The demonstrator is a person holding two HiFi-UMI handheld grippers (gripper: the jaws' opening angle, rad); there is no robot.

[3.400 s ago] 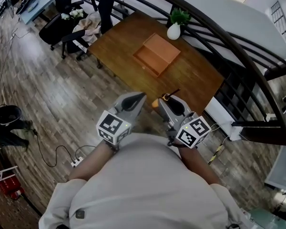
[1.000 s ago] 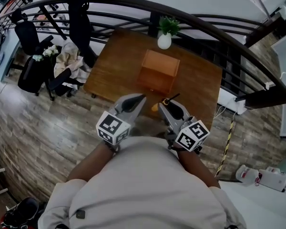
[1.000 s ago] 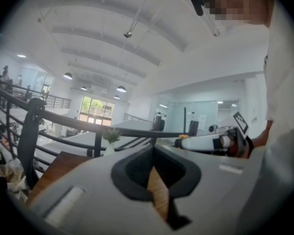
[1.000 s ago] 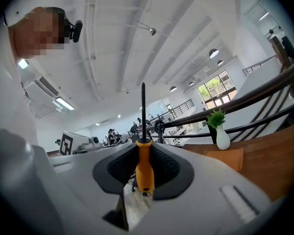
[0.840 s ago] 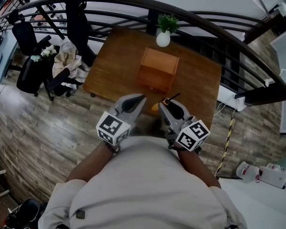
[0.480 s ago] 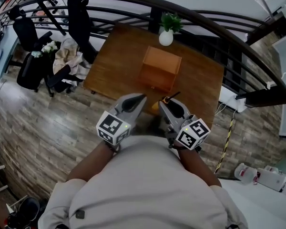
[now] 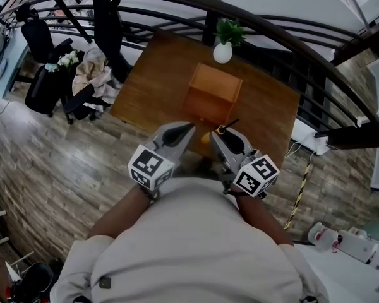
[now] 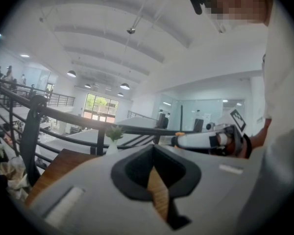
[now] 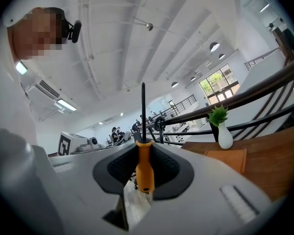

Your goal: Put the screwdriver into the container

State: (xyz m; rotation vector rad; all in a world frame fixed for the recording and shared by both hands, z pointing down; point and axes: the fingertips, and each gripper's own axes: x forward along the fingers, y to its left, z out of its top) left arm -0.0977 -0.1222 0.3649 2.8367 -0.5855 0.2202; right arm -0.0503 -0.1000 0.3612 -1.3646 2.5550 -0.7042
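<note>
orange handle of screwdriver point(image 9: 144, 169) pinched in right gripper point(image 7: 220, 133), black shaft jutting past its tips, near side of wooden container point(image 7: 215, 93); left gripper point(image 7: 187, 127) pressed together, empty, same side of container.

Plant vase point(image 7: 223, 52) on wooden table point(image 7: 156, 81)

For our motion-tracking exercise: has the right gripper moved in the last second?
No. The right gripper, shut on the screwdriver, sits just short of the wooden box's near edge, as before.
</note>
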